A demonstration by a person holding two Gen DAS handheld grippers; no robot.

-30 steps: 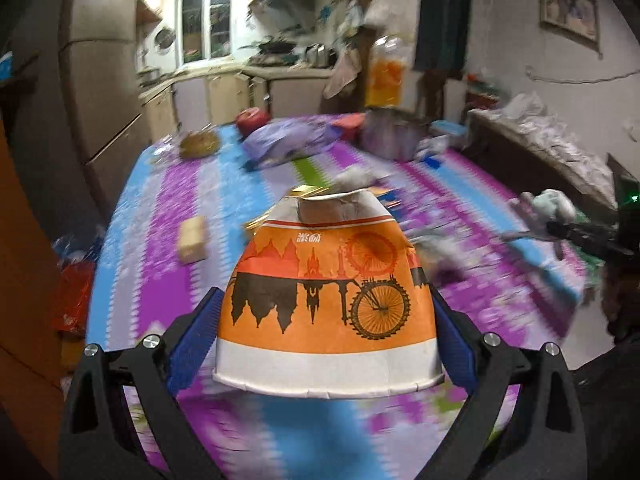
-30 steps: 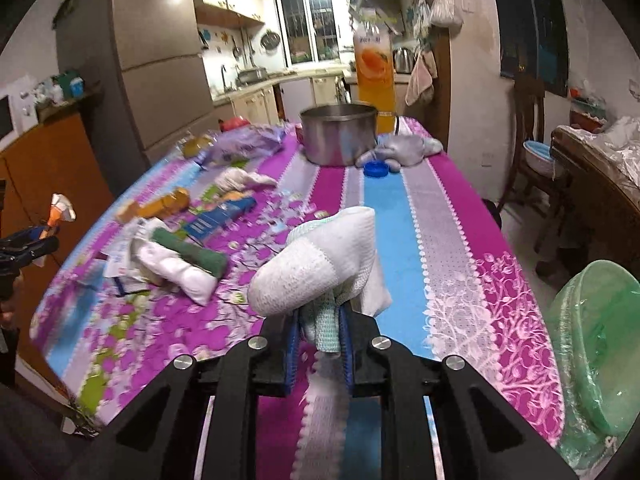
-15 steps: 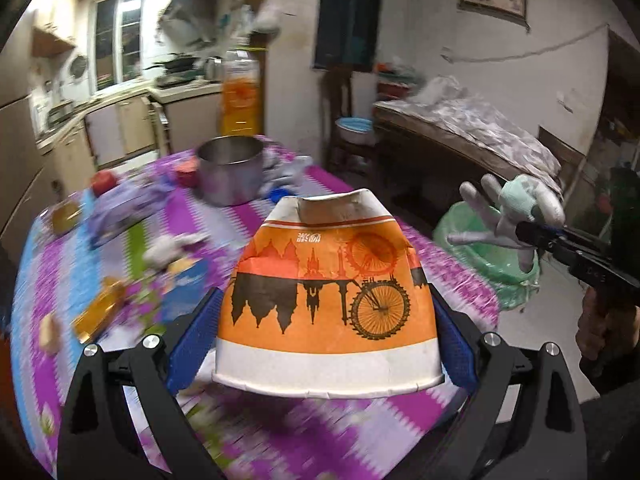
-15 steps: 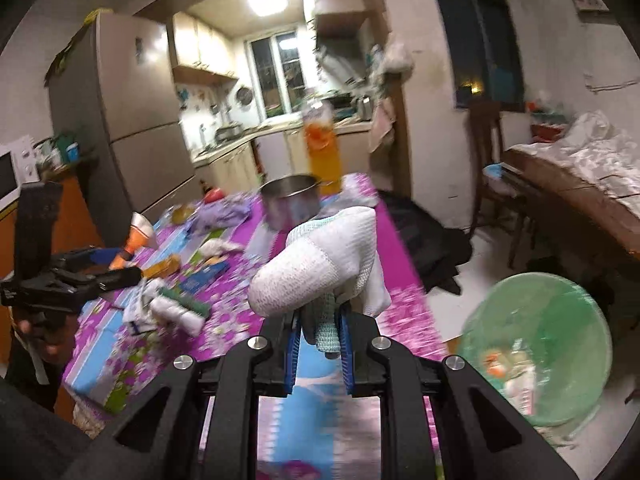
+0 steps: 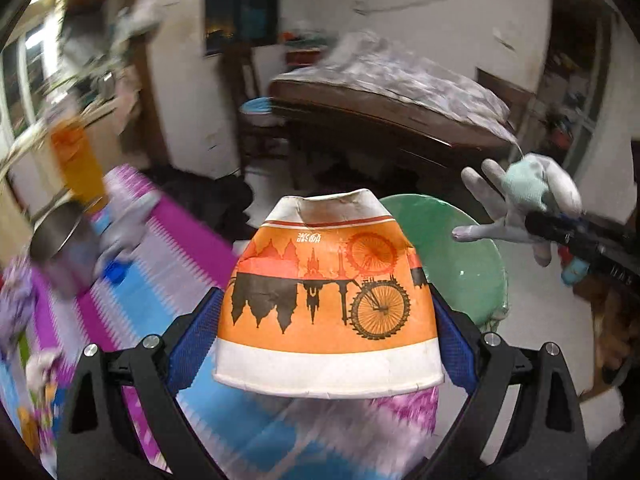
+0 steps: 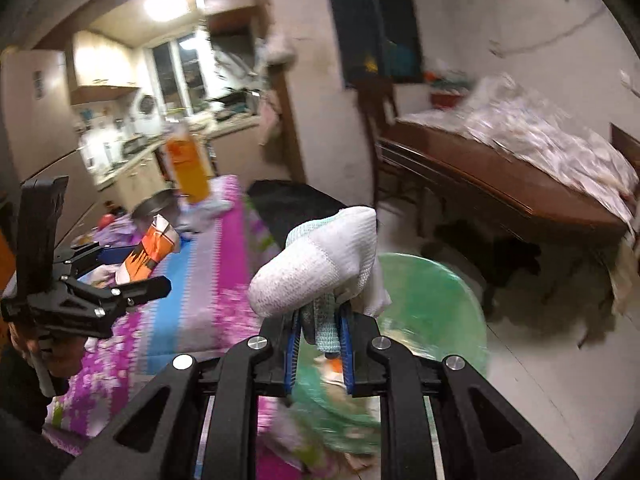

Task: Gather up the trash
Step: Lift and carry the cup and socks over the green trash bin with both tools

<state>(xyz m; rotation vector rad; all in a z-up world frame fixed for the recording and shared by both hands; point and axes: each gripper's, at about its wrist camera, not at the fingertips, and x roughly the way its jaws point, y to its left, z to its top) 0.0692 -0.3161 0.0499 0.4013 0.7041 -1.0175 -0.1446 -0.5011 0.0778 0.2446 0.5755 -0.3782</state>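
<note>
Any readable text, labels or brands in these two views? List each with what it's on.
Paper cup, held in the left gripper: a short white mark, upside down, above the skyline print; not legible.
Orange carton on the table: label too blurred to read.
Right gripper body: faint marking, unreadable.
Nothing else carries text.

1. The table (image 6: 188, 312) wears a cloth striped purple, blue and grey; every place below is told from it.
2. A steel pot (image 6: 154, 204) stands at the table's far end.
3. An orange juice bottle (image 6: 188, 168) stands upright just beside the pot, also at the far end.
4. A blue cap (image 5: 114, 270) lies on the table near the pot.
5. A dark bag (image 6: 292, 204) lies on the floor just past the table's far corner.
6. A wooden bench (image 6: 500, 188) heaped with pale blurred bundles stands across the floor, well apart from the table.
7. A blue basin (image 5: 258, 106) sits beyond the table, near the bench's end.
8. A fridge (image 6: 36, 120) stands beyond the table's far end.
</note>
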